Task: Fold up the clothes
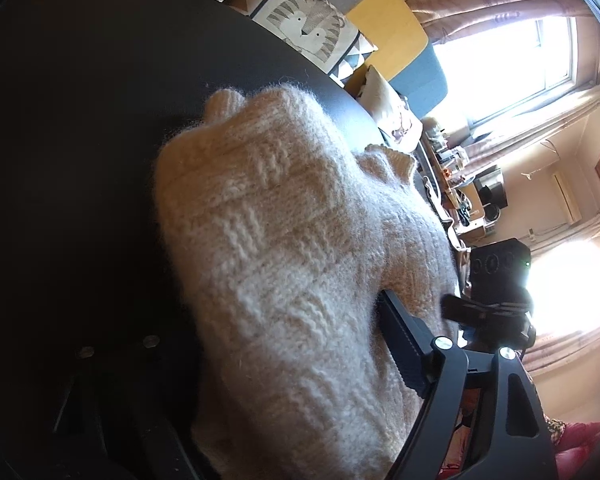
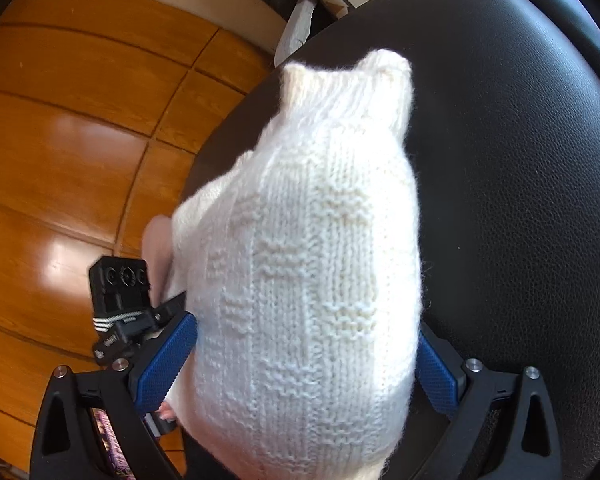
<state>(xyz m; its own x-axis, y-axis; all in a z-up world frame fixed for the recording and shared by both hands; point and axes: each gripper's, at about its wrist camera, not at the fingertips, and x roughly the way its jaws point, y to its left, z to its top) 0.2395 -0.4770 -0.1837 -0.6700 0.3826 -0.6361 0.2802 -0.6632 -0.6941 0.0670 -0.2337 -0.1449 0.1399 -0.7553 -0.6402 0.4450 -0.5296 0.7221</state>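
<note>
**Cream Knit Bunched on the Black Seat**

Lying across a black leather-look seat [image 2: 520, 184], a cream knitted sweater [image 2: 320, 272] was the thing both grippers worked at. It sat folded into a thick bundle, its textured block pattern facing up, with two ribbed ends sticking up at the far edge of the bundle.

The right gripper [image 2: 306, 364] straddled the near end of the sweater. Its blue pads [image 2: 166, 356] stood on either side of the bundle, right against the wool; whether they squeezed it or merely flanked it could not be told from that view.

The left gripper [image 1: 260, 344] also reached over the sweater from the near side. One ridged dark finger [image 1: 400, 344] lay against the knit's right flank, while the other finger was lost in shadow left of the sweater. Its jaws stood apart, with the wool between them, and no firm pinch showed.

Beyond the sweater, past the seat's far rim, a cushion [image 1: 312, 24] printed with a striped tiger rested on a sofa. Left of the sweater in the right wrist view, glossy wooden floor [image 2: 80, 140] lay below the seat, and the other gripper's black camera block [image 2: 120, 284] showed just beside the knit.
</note>
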